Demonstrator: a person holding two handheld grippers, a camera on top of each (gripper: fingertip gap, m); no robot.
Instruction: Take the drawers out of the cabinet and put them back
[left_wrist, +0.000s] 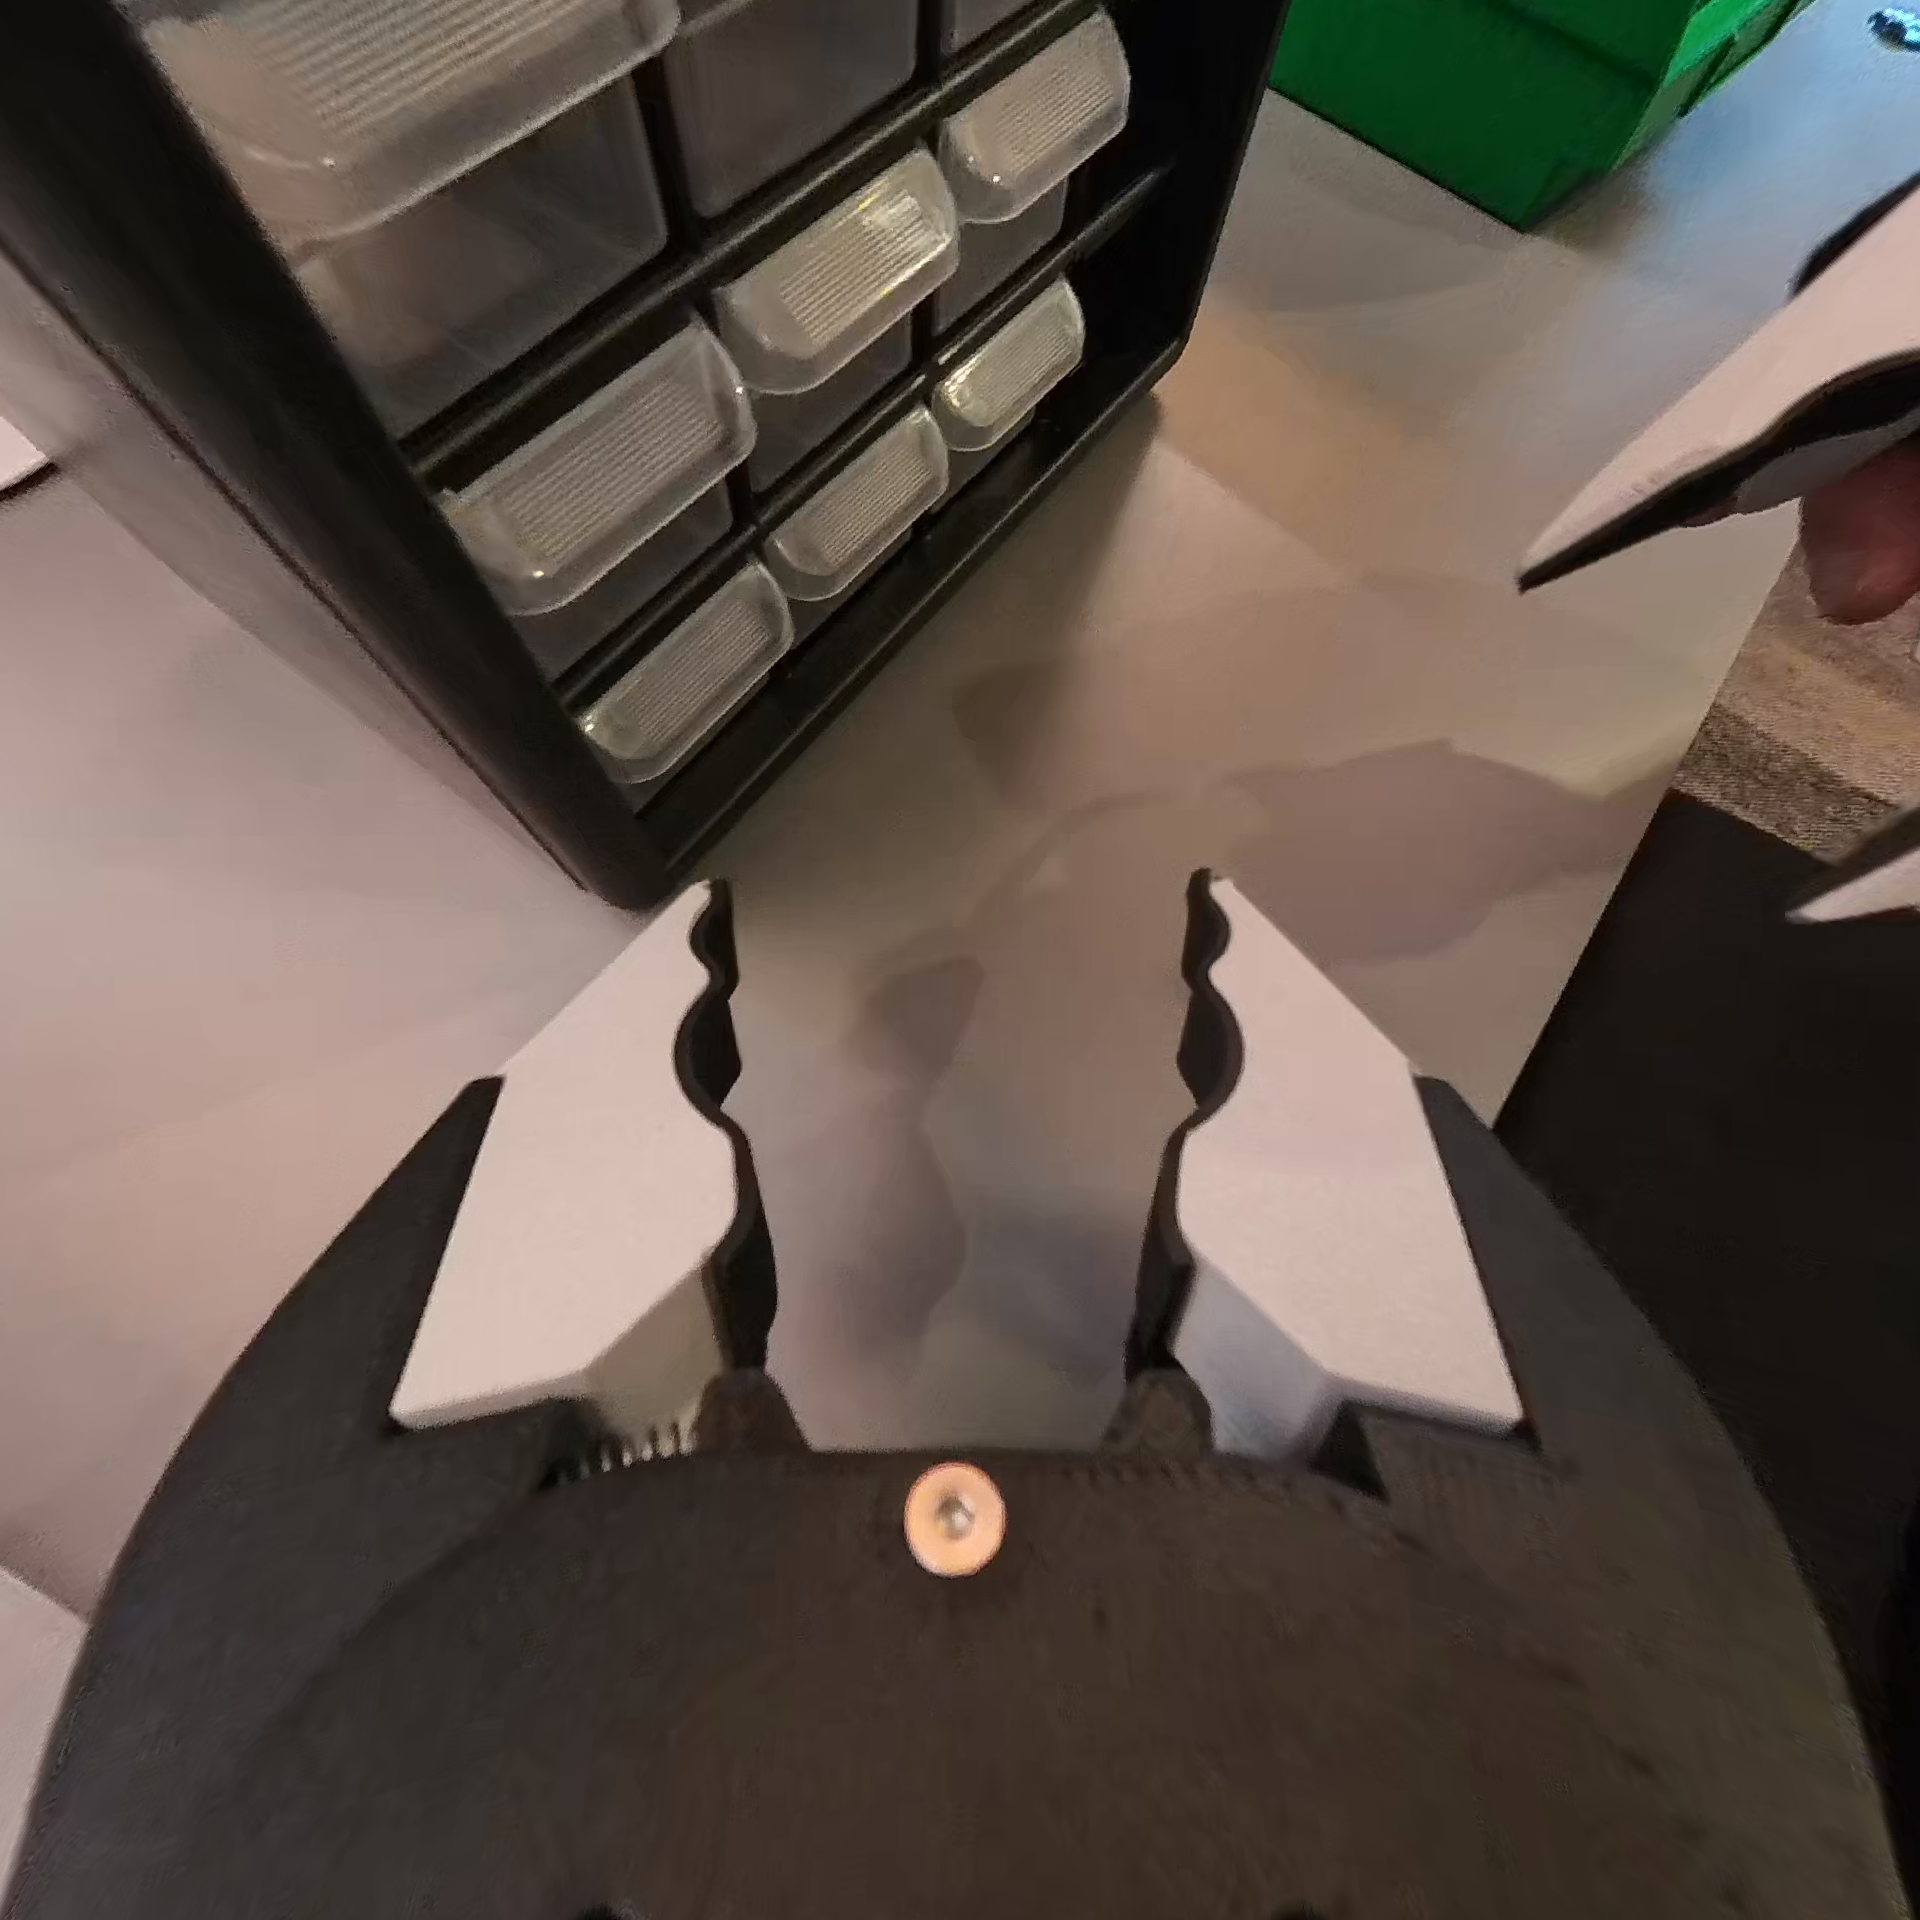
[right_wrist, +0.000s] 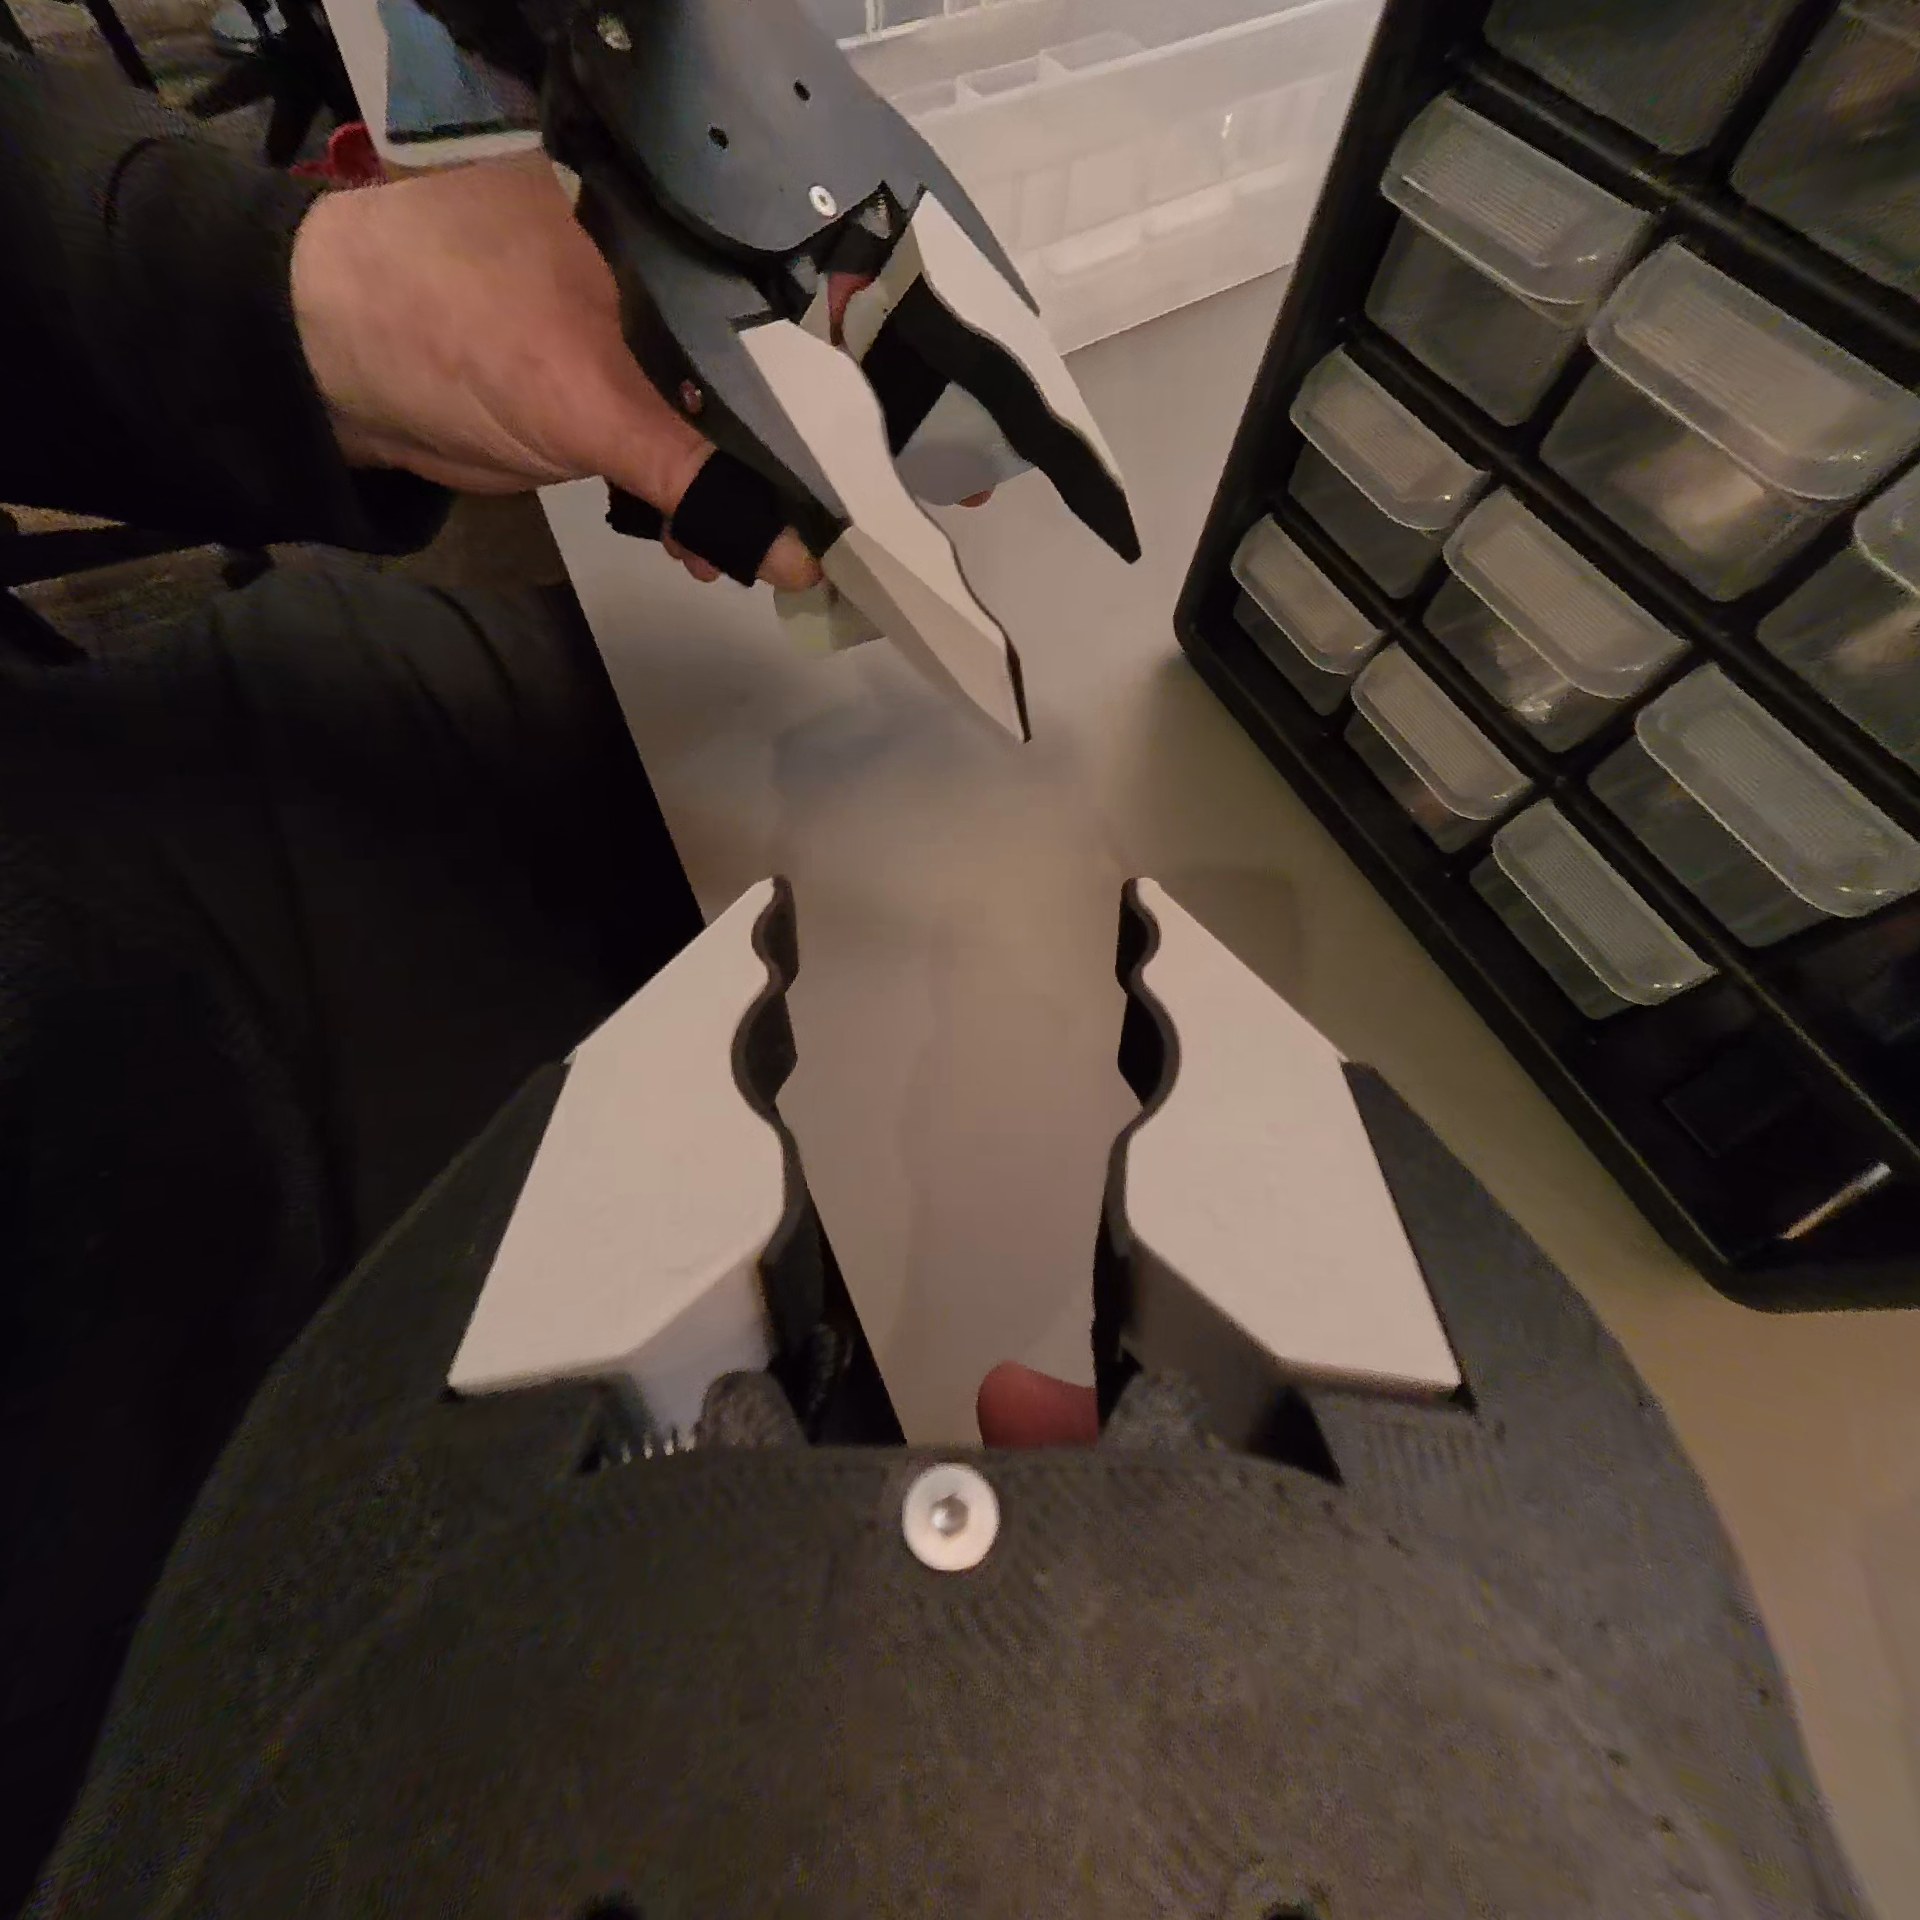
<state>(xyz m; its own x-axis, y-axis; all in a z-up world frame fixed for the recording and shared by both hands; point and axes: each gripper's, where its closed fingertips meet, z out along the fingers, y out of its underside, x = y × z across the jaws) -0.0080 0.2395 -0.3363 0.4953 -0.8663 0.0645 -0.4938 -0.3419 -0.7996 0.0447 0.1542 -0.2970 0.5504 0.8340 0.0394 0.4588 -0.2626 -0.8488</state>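
Observation:
A black cabinet (left_wrist: 343, 582) holds several clear plastic drawers (left_wrist: 603, 499), all sitting in their slots; it stands on a pale table (left_wrist: 1039, 675). In the right wrist view the cabinet (right_wrist: 1247, 520) is at the right with its drawers (right_wrist: 1538, 613) facing me. My left gripper (left_wrist: 958, 894) is open and empty, just in front of the cabinet's lower corner. It also shows in the right wrist view (right_wrist: 1075, 639), held by a hand (right_wrist: 468, 343). My right gripper (right_wrist: 956, 894) is open and empty over the table, left of the cabinet; its fingers (left_wrist: 1714, 468) show at the right edge of the left wrist view.
A green box (left_wrist: 1507, 83) stands behind the cabinet at the far right. A clear plastic organiser case (right_wrist: 1091, 156) lies at the table's far end. The table edge (right_wrist: 644, 727) runs along the left, with a dark sleeve and clothing (right_wrist: 312, 831) beyond it.

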